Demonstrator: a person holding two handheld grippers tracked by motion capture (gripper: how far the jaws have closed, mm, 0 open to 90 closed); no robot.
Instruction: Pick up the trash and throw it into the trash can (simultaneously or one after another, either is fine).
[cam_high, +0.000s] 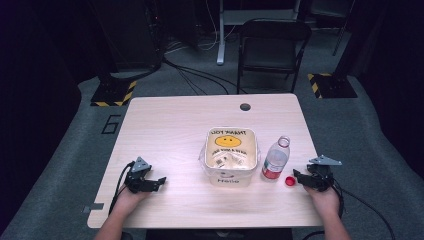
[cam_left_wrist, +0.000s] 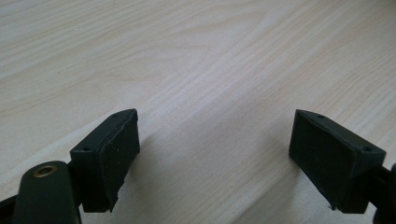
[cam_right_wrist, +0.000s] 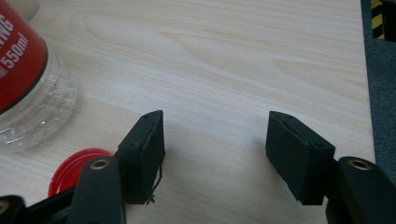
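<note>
Two grippers rest on our wooden table (cam_high: 170, 125), jaws released and empty. Our right gripper (cam_right_wrist: 215, 140) sits beside the red bottle cap (cam_right_wrist: 74, 163) and uncapped water bottle (cam_high: 275, 159); our left gripper (cam_left_wrist: 215, 144) is well apart.

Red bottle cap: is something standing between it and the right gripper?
No. The red bottle cap lies on the table just left of the open right gripper, with nothing visible between them; the bottle stands beside it.

Bottle (cam_right_wrist: 18, 60) red label: "550ml". Bin (cam_high: 231, 165) front: "Hello". Floor (cam_high: 112, 124): "6".
</note>
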